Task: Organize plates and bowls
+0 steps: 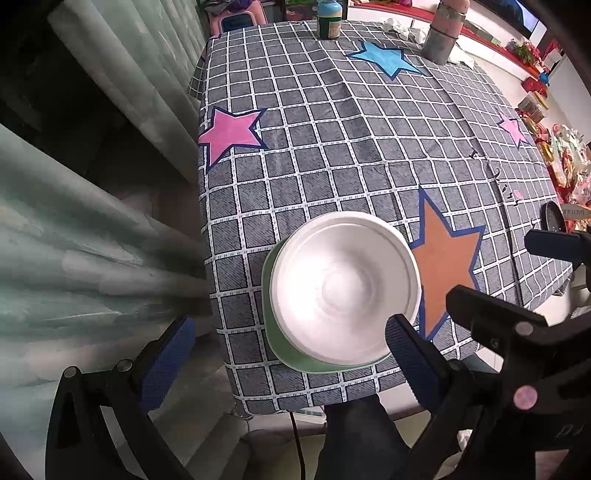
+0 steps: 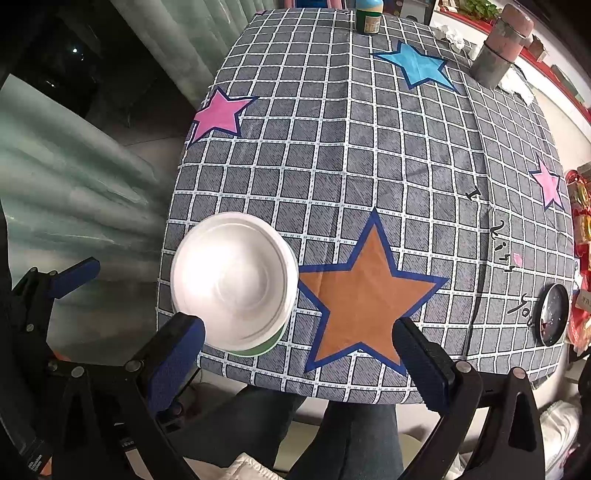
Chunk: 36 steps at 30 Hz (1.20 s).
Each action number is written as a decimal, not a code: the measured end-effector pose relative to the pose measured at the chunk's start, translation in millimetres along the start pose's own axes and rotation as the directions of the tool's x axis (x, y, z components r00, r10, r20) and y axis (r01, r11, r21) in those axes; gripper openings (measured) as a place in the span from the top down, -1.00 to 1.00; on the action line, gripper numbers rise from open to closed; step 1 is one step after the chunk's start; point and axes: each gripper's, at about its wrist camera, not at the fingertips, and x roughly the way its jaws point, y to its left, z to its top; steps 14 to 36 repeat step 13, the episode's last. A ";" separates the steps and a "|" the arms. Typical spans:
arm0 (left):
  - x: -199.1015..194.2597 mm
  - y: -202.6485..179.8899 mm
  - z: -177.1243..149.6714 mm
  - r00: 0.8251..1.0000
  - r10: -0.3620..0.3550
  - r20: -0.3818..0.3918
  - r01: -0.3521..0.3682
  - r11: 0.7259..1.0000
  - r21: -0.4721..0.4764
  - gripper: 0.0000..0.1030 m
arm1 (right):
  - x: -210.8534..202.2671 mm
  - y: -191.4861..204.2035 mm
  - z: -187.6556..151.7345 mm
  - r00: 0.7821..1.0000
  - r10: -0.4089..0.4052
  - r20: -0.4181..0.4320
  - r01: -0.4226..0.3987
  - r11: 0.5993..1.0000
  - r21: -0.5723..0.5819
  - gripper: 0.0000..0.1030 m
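Observation:
A white bowl (image 1: pixel 343 288) sits nested in a green bowl (image 1: pixel 291 354) near the table's front left corner; the white bowl (image 2: pixel 232 280) and the green bowl's rim (image 2: pixel 269 345) also show in the right wrist view. My left gripper (image 1: pixel 288 354) is open and empty, held above the front edge with the stack between and beyond its fingers. My right gripper (image 2: pixel 299 358) is open and empty, over the front edge, with the stack just beyond its left finger. The left gripper's finger (image 2: pixel 74 277) shows at the left of the right wrist view.
The table wears a grey checked cloth (image 2: pixel 351 147) with coloured stars. A small dark dish (image 2: pixel 552 314) lies at the right edge. A green jar (image 1: pixel 330 18) and a grey-pink cylinder (image 1: pixel 445 29) stand at the far side. Curtains (image 1: pixel 92 221) hang to the left. The person's legs (image 2: pixel 351 435) are below the front edge.

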 end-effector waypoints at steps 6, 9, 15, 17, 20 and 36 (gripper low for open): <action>1.6 -2.8 1.6 1.000 -0.003 -0.006 0.003 1.000 0.002 -0.99 | -0.3 -3.3 -0.3 1.000 0.006 0.004 -0.007 1.000 0.006 -0.98; 0.2 -2.9 2.4 1.000 -0.011 0.005 0.011 1.000 -0.014 -0.99 | -1.9 -6.9 0.4 1.000 0.005 0.007 -0.005 1.000 0.008 -0.98; -6.4 -2.3 4.9 0.998 -0.047 0.050 0.050 0.997 -0.059 -0.99 | -5.0 -14.3 1.7 1.000 0.010 0.009 -0.011 1.000 0.013 -0.98; -6.4 -2.3 4.9 0.998 -0.047 0.050 0.050 0.997 -0.059 -0.99 | -5.0 -14.3 1.7 1.000 0.010 0.009 -0.011 1.000 0.013 -0.98; -6.4 -2.3 4.9 0.998 -0.047 0.050 0.050 0.997 -0.059 -0.99 | -5.0 -14.3 1.7 1.000 0.010 0.009 -0.011 1.000 0.013 -0.98; -6.4 -2.3 4.9 0.998 -0.047 0.050 0.050 0.997 -0.059 -0.99 | -5.0 -14.3 1.7 1.000 0.010 0.009 -0.011 1.000 0.013 -0.98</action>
